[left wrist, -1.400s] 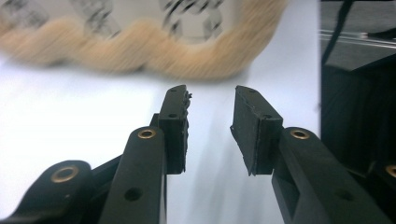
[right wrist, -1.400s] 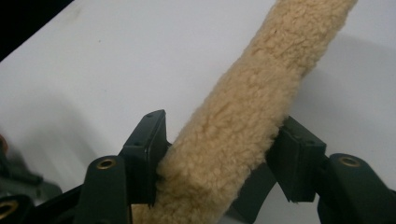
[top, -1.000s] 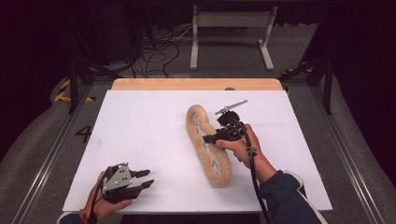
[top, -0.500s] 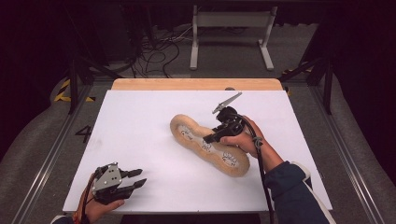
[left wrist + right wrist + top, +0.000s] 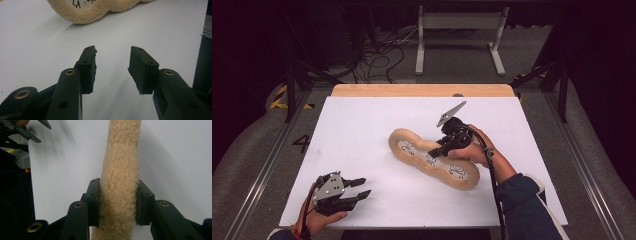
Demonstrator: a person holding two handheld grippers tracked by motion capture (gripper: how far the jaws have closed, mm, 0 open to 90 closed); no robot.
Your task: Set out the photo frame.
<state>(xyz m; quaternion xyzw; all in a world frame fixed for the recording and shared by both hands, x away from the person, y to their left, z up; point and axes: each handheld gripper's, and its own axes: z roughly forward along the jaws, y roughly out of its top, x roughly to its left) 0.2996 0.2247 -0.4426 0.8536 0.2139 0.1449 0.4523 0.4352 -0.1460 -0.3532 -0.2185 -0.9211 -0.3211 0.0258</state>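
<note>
At the left, near the front edge of the white surface (image 5: 362, 125), the left gripper (image 5: 362, 187) rests low in the person's left hand (image 5: 319, 220), pointing toward the middle. Its fingers (image 5: 87, 65) are released, with a gap between them and nothing in it; they have just been spreading wider. In the left gripper view the bare surface lies under them and the rounded end of the fleece pad (image 5: 100, 11) sits well ahead, apart from them.

Toward the middle, the fleece pad (image 5: 412, 147) lies flat on the surface, a long tan lobed piece running on a slant from centre toward the right front, with white patches bearing dark marks on its top.

To the right, the right gripper (image 5: 444, 150) is held in the person's right hand (image 5: 474, 150) over the middle of the pad. In the right gripper view its fingers (image 5: 93, 200) are clamped on the pad's woolly edge (image 5: 120, 195), one pad on each side, pressing into the fleece. They have just eased a little wider, the fleece between them. A dark sleeve (image 5: 527, 210) comes in from the right front corner.
</note>
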